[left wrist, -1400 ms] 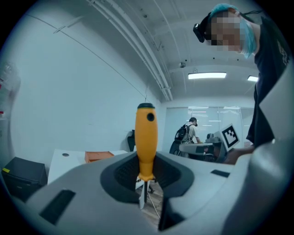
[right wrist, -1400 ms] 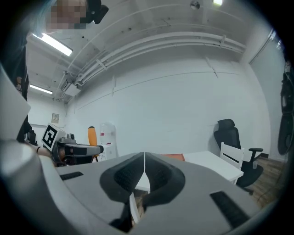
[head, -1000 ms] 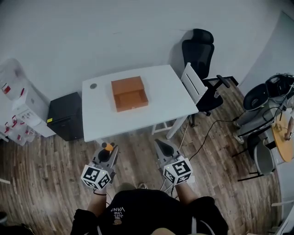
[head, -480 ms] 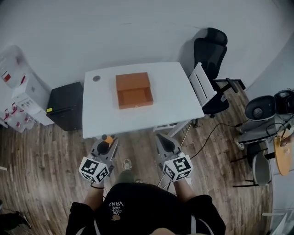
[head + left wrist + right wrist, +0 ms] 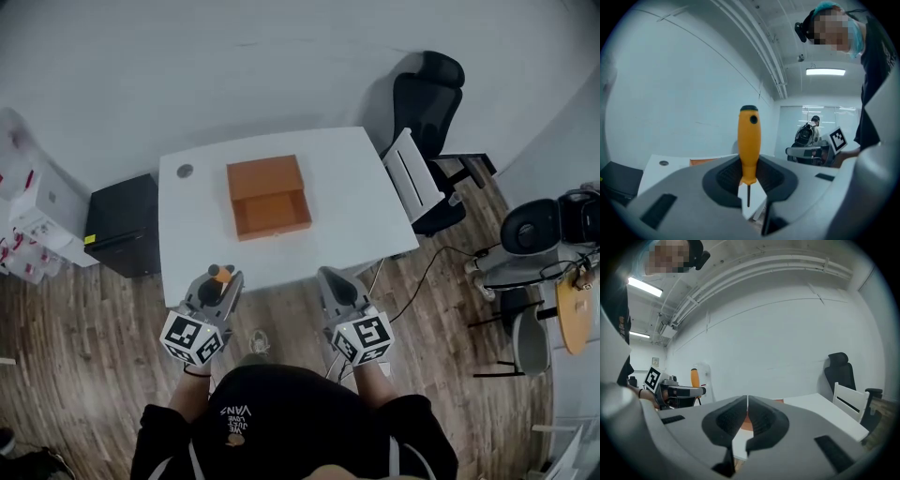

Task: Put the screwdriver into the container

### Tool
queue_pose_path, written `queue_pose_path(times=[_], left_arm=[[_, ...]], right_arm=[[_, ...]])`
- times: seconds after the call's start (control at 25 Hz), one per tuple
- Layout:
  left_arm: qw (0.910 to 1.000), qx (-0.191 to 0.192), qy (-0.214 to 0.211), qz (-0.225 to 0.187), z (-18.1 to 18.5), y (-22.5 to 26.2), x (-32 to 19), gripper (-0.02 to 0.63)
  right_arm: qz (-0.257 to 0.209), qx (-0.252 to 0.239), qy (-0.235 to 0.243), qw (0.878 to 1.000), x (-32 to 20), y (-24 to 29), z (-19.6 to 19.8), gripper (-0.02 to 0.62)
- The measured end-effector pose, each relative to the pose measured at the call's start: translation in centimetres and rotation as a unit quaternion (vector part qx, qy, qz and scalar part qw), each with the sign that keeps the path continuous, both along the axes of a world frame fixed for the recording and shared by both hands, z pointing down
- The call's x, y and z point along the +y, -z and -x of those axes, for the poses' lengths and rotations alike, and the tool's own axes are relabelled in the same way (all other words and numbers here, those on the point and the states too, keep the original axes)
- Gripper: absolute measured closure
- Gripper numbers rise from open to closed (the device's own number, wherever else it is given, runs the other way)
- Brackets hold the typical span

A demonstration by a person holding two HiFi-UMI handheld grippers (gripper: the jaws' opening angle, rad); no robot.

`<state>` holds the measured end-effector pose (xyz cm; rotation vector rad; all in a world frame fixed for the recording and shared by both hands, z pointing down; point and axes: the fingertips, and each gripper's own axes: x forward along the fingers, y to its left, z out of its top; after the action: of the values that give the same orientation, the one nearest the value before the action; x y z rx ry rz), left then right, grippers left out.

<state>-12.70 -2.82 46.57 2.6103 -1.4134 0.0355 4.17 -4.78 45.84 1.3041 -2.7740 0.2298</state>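
We're standing just short of the white table [image 5: 352, 192], both grippers held out in front of us over the wood floor [image 5: 84, 328]. The left gripper [image 5: 222, 281] has its jaws clamped on the screwdriver [image 5: 749, 140]. In the left gripper view the dark pads press in on the lower end of the orange handle from both sides. The handle stands upright above the jaws and the thin dark shaft points down below them. From the head view we catch only the orange top of the handle poking out at the tip of that gripper, right at the near edge of the table.

Over on the other side, the right gripper [image 5: 746, 414] has its jaws drawn together, pad meeting pad with just a hairline seam showing, and nothing sits between them. It hangs level with the left one, apart from it.

The orange container [image 5: 268, 197] lies on the table a little left of its middle, and its nearer half looks like an open tray. The screwdriver is well apart from it, on our side of the table's edge. A small round grey mark [image 5: 185, 172] sits near the table's far left corner. A black cabinet [image 5: 122, 239] stands beside the table on the left. On the right are a white chair [image 5: 412, 183] and a black office chair [image 5: 427, 94].
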Motion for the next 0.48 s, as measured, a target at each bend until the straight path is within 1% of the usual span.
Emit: queue_pose_path(times=[0.28, 0.48], left_arm=[[0.9996, -0.002, -0.029, -0.001, 1.6, 0.0, -5.5, 0.528], [0.9986, -0.001, -0.053, 0.0, 2.4, -0.2, -8.3, 0.528]], right_arm=[[-0.001, -0.005, -0.023, 1.0, -4.9, 0.1, 1.9, 0.583], [0.001, -0.003, -0.044, 0.999, -7.1, -0.1, 3.1, 0.583]])
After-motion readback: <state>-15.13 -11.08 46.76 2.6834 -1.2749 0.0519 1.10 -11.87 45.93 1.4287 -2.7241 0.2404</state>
